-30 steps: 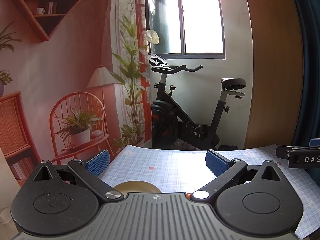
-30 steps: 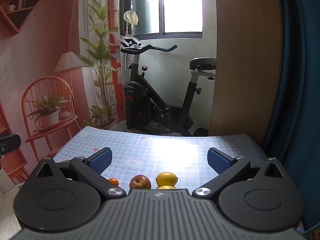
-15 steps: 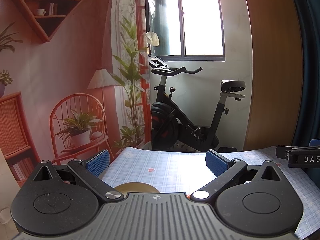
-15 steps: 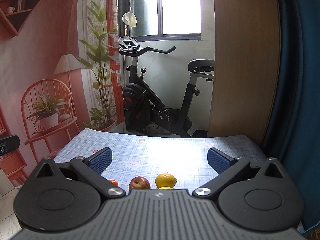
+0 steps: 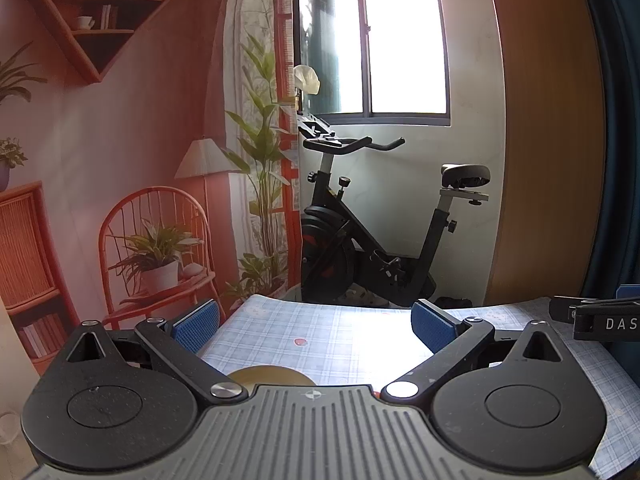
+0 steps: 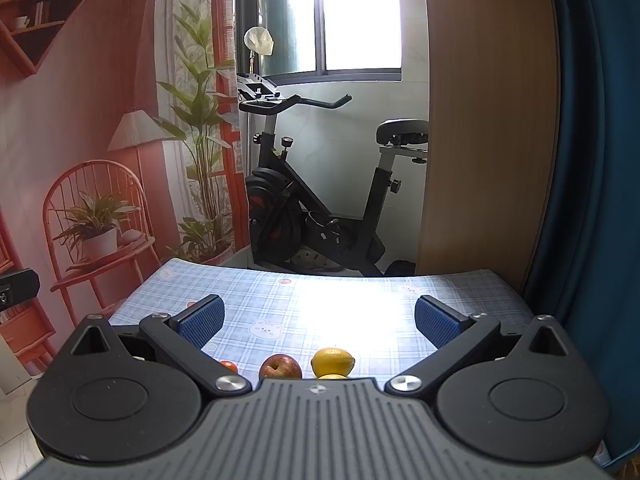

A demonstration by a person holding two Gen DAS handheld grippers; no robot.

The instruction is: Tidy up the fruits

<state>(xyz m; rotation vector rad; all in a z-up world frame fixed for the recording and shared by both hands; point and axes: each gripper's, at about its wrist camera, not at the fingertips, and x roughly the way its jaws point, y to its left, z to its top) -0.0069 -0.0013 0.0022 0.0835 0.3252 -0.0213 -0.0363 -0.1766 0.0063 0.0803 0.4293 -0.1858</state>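
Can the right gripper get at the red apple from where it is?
Probably yes: the right gripper is open, the apple lies just below it, and only a lemon sits beside it.

White letters "DAS" stand on a black bar (image 5: 608,323) at the left wrist view's right edge; nothing else is readable.

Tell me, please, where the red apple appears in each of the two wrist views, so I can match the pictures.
Left wrist view: the round red apple is not in it; only a brownish round plate shows low between the fingers.
Right wrist view: the apple sits bottom centre on the blue checked tablecloth, left of the yellow lemon.
Shared landmark: the black exercise bike under the window.
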